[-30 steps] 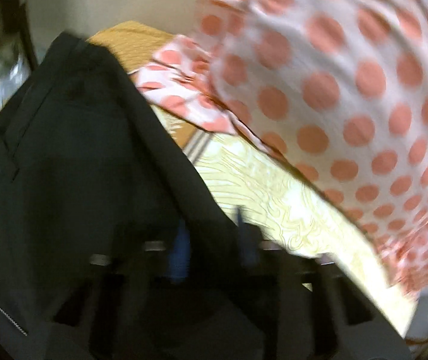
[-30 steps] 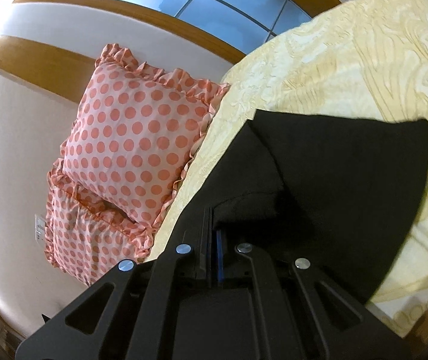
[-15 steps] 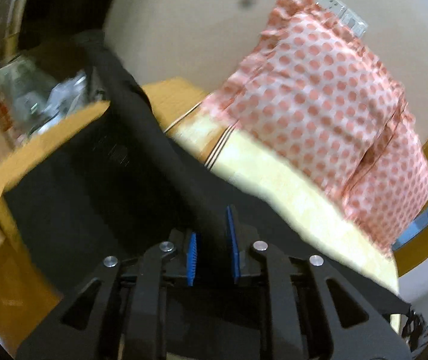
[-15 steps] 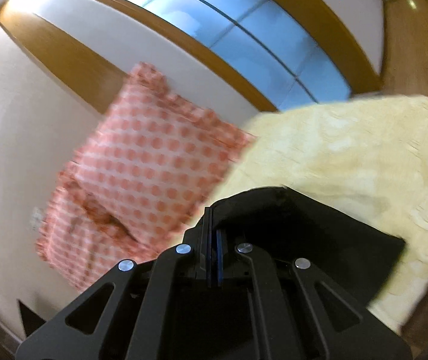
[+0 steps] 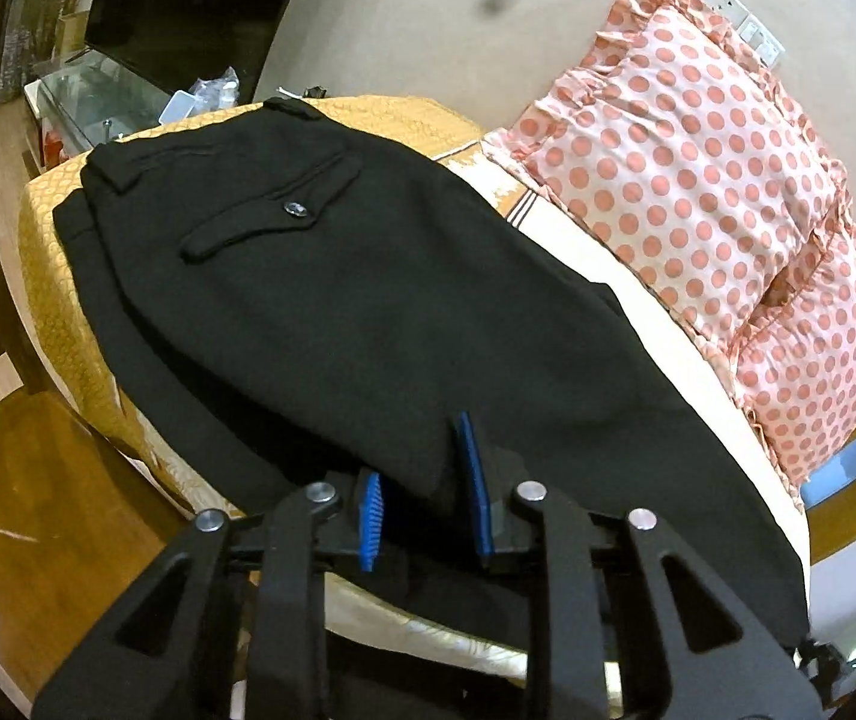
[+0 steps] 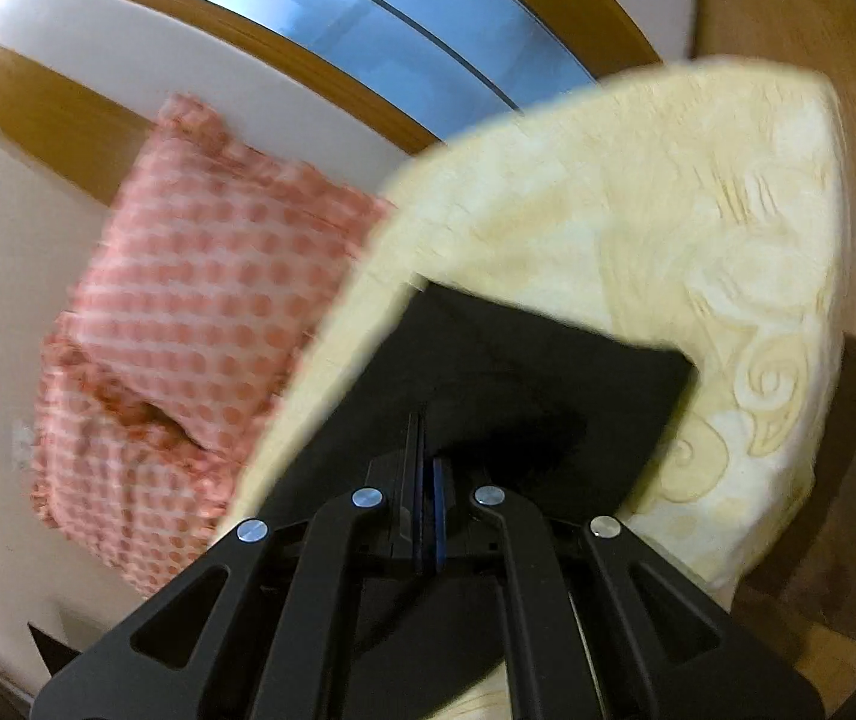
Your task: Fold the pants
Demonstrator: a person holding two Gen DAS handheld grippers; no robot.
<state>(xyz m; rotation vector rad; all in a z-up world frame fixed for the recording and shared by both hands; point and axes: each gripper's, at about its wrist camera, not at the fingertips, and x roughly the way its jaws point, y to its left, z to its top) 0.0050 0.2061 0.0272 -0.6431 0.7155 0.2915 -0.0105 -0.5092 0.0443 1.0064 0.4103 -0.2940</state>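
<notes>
Black woven dress pants [image 5: 368, 312] lie on the bed with the pale yellow embossed bedspread [image 6: 698, 252], waistband and buttoned back pocket [image 5: 272, 210] at the far end on the orange quilted runner [image 5: 62, 300], one leg stacked on the other. A second ago the left view showed the dark cloth raised and blurred close to the lens; now the cloth is laid out flat along the mattress, so the lengthwise fold appears to have been set down. Left tongs [image 5: 422, 501]: blue pads slightly apart, the jaws having just been opening a little; a thick fold of the pants edge sits between them, and the pads still appear to touch it on both sides, so the grip reads as loosening but not released. Right tongs [image 6: 425, 504]: pressed together on the edge of the leg end, black fabric fanning out ahead of them over the bedspread. The right view is motion-blurred. Two pink-dotted ruffled pillows [image 5: 710, 192] stand against the wall just beside the pants, not touching them as far as visible. Judgement: halving leg over leg is done; the next step is likely release, smoothing, then a crosswise fold bringing hems toward the waistband. Risk: the near edge overhangs the mattress side and could slide.
</notes>
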